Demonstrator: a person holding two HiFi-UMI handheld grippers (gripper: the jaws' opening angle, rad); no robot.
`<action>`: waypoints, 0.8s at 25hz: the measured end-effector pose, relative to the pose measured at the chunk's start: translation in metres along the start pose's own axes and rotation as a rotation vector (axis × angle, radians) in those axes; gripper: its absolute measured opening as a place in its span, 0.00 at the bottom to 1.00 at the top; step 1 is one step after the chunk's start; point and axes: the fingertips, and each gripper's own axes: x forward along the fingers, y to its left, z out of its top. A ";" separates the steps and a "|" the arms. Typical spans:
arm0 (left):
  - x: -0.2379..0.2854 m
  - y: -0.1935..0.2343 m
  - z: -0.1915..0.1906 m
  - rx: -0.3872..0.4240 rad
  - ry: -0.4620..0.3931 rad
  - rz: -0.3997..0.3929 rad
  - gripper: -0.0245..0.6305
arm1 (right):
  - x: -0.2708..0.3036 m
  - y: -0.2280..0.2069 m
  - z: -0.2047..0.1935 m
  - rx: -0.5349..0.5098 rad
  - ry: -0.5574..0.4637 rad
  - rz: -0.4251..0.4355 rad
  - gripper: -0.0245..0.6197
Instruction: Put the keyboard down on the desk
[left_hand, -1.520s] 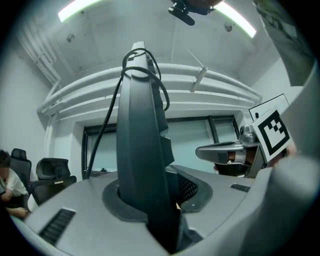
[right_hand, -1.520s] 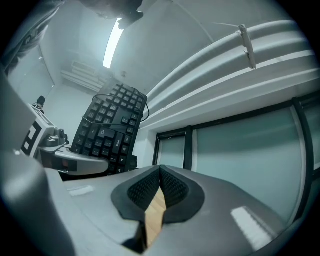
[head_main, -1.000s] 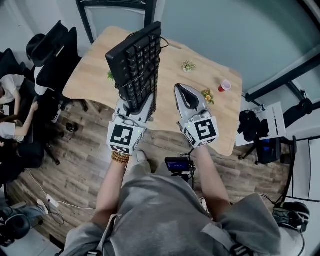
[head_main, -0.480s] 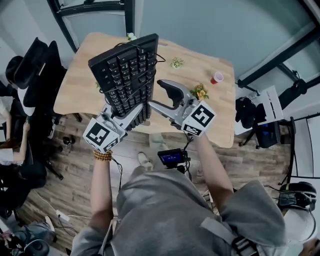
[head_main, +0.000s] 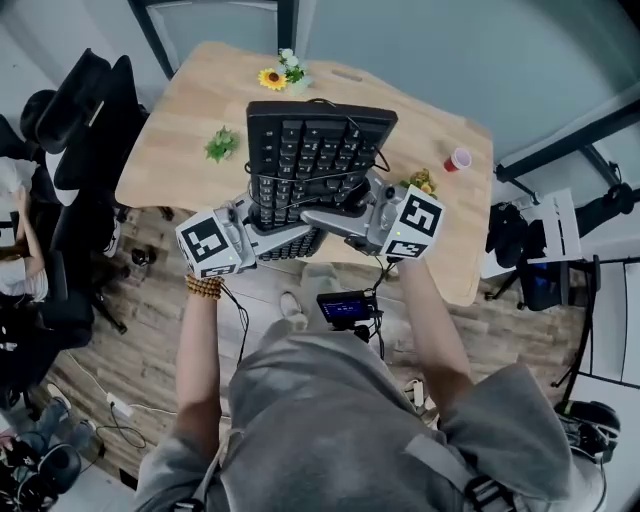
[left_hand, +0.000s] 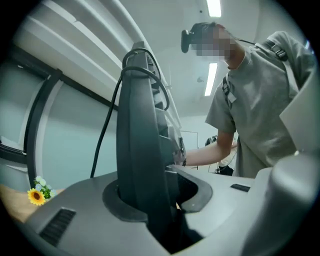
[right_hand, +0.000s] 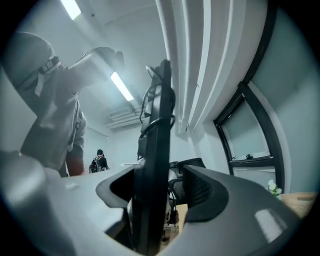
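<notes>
I hold a black keyboard in the air above the wooden desk, keys toward the head camera, with its cable looped across the keys. My left gripper is shut on the keyboard's near left edge. In the left gripper view the keyboard stands edge-on, pinched in the left gripper. My right gripper reaches in from the right. Its jaws are opening around the near edge. In the right gripper view the keyboard sits inside the right gripper, and a gap shows at the right jaw.
On the desk stand a sunflower decoration at the back, a small green plant at the left, a small flower pot and a red cup at the right. Black office chairs stand left of the desk.
The keyboard has swung from pointing away and tilted to lying crosswise over the desk. The right gripper, shut and empty before, has opened and moved onto the keyboard's near edge.
</notes>
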 end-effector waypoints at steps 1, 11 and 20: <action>0.004 0.000 -0.009 0.002 0.035 -0.008 0.23 | 0.004 0.002 -0.003 0.010 0.003 0.022 0.46; -0.004 0.048 -0.039 -0.016 0.061 0.231 0.45 | -0.003 -0.036 -0.025 0.134 0.023 -0.084 0.20; -0.062 0.086 -0.055 -0.061 -0.026 0.593 0.47 | -0.046 -0.110 -0.045 0.333 -0.067 -0.390 0.20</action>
